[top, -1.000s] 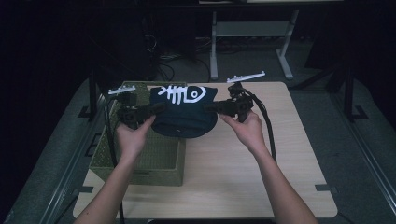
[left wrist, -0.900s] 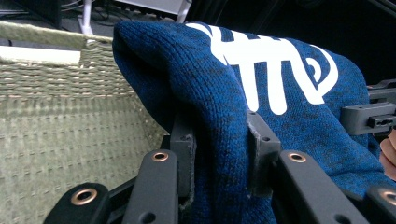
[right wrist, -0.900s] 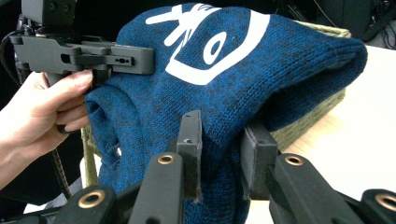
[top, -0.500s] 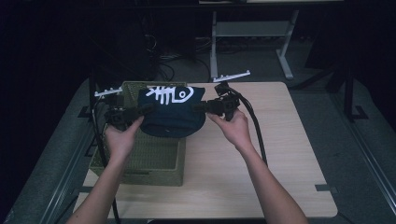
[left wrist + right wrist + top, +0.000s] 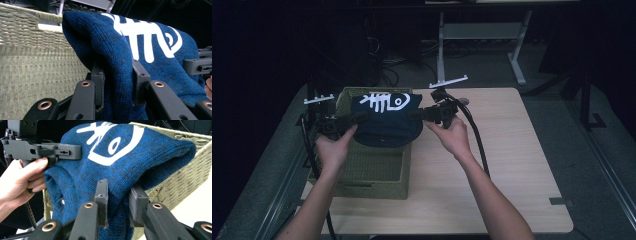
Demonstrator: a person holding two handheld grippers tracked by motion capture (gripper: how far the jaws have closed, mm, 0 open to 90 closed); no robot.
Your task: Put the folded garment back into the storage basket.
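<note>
A folded dark blue knitted garment [image 5: 387, 122] with a white fish-bone print hangs in the air over the far half of a woven green basket [image 5: 377, 175]. My left gripper [image 5: 361, 118] is shut on its left edge and my right gripper [image 5: 418, 115] is shut on its right edge. In the left gripper view the blue knit [image 5: 140, 50] is bunched between the two black jaws, with the basket wall [image 5: 30, 65] behind it. In the right gripper view the garment [image 5: 130, 162] is pinched the same way, and the other hand [image 5: 17, 182] holds its gripper at the far side.
The basket stands on the left part of a light wooden table [image 5: 512, 165]. A white-legged metal stand [image 5: 482, 35] and cables lie on the dark floor beyond the table. Black cables [image 5: 477, 140] trail from each gripper.
Both grippers have carried the garment to the left, from over the table's middle to over the basket. The grip on both edges is unchanged.
</note>
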